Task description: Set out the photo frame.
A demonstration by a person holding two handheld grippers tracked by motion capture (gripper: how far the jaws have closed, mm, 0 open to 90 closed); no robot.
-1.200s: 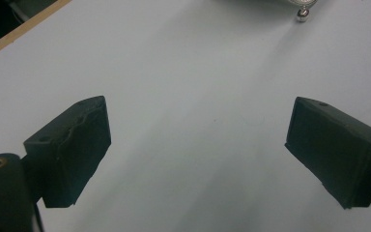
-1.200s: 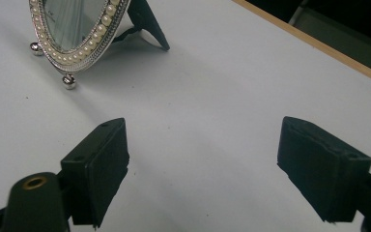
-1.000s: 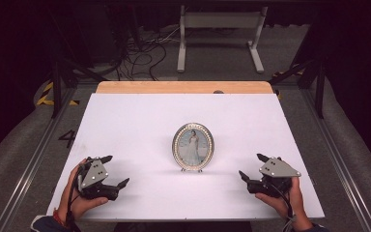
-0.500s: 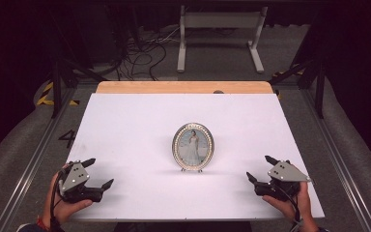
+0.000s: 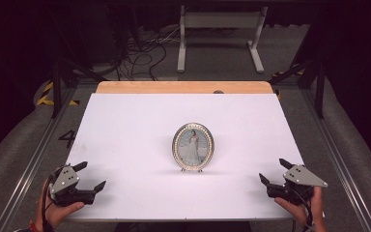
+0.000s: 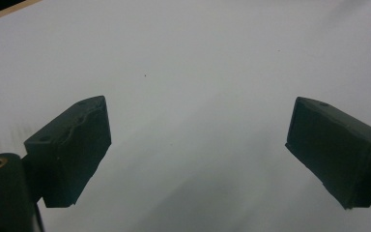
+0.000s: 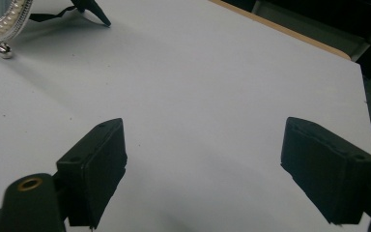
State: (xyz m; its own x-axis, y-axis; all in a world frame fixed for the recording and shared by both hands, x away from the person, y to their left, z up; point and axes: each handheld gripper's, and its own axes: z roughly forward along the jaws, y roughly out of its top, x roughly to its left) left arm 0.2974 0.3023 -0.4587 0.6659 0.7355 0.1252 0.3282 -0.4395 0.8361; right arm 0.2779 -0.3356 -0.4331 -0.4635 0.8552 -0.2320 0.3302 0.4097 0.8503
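— Oval silver picture frame with a beaded rim (image 5: pixel 193 147), that's what I'm working toward. Starting close to me: my left tool (image 5: pixel 88 175) sits at the near left corner of the white tabletop (image 5: pixel 125 121), jaws spread wide with nothing between them.

— And the other one?

— My right tool (image 5: pixel 274 173) is at the near right edge, jaws just as wide and empty. In the right gripper view the frame (image 7: pixel 2 19) shows at the upper left, with its black prop leg (image 7: pixel 92 10) behind it, so from that tool it lies forward and toward the middle.

— Which hand is nearer?

— Hard to split them. The frame stands upright near the centre of the tabletop, about midway between the two, well apart from both. I'd judge the right slightly closer, but not by much.

— How does it lie?

— Long axis vertical, its portrait face turned toward me, its flat plane running left to right. So either tool would have to come in from its side, across the rim, rather than straight from the front.
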